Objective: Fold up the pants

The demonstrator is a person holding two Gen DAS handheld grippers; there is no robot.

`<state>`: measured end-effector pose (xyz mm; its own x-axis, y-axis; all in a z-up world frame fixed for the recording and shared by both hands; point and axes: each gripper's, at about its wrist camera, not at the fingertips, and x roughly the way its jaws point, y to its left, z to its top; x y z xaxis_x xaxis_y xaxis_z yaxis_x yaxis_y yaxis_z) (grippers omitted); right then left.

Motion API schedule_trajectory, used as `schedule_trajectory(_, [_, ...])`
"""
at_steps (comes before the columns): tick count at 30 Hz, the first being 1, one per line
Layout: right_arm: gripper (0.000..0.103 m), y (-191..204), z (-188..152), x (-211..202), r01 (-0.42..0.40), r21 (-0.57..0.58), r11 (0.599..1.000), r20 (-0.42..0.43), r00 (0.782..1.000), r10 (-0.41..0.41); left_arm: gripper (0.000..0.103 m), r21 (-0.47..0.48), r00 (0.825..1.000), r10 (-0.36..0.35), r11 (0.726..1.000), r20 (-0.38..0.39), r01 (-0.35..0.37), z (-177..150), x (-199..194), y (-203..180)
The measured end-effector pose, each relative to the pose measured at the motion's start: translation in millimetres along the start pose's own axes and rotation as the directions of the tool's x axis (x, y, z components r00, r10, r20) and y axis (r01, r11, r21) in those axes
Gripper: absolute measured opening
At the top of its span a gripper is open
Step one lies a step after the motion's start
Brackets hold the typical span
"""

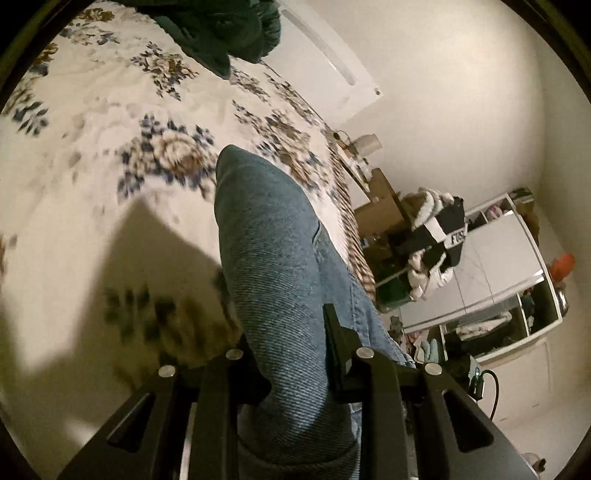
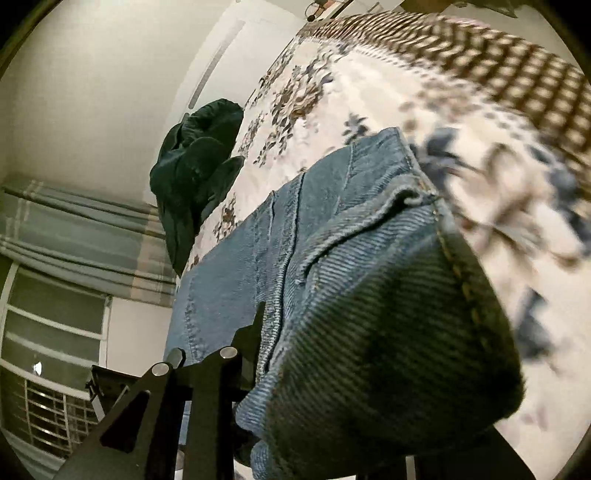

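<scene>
Blue denim pants hang between my two grippers above a bed with a white floral cover. My left gripper is shut on a fold of the pants, and the cloth runs forward from its jaws over the bed. In the right wrist view my right gripper is shut on the pants near a stitched seam and hem. The denim drapes over and hides the right finger; only the left finger shows.
A dark green garment lies bunched at the bed's far side and also shows in the left wrist view. A white shelf unit with piled clothes stands beyond the bed edge. A window with grey curtain is at left.
</scene>
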<state>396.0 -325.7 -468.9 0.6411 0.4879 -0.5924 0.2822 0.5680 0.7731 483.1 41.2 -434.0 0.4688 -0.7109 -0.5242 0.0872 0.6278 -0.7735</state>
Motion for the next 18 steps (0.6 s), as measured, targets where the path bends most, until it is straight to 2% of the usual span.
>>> schedule_trajectory(6, [0.027,23,41,100,0.009,-0.013,1.000,-0.006,1.000,-0.009,0.021,-0.005,0.999,0.046,0.999,-0.008,-0.046,72,38,58])
schedule_trajectory(8, [0.027,21,48,136,0.018,-0.016,1.000,-0.031,0.999,-0.018,0.022,-0.010,0.996,0.089,0.996,-0.028,-0.089,83,50,78])
schedule_trajectory(11, [0.032,6,49,181,0.071,0.005,0.997,-0.112,0.991,-0.070,0.024,-0.010,0.975,0.199,0.980,-0.101,-0.201,83,70,114])
schedule_trajectory(14, [0.044,-10,40,193,0.155,-0.010,0.988,-0.191,0.970,-0.154,0.038,0.027,0.951,0.270,0.963,-0.150,-0.269,66,76,132])
schedule_trajectory(16, [0.052,-17,32,184,0.215,-0.062,0.975,-0.207,0.953,-0.223,0.052,0.071,0.934,0.321,0.947,-0.158,-0.314,49,70,133])
schedule_trajectory(17, [0.058,-21,30,179,0.226,-0.072,0.971,-0.212,0.948,-0.236,0.055,0.082,0.930,0.332,0.943,-0.158,-0.323,44,67,135])
schedule_trajectory(18, [0.060,-24,30,173,0.241,-0.075,0.968,-0.209,0.945,-0.251,0.061,0.089,0.926,0.343,0.939,-0.160,-0.332,36,62,136])
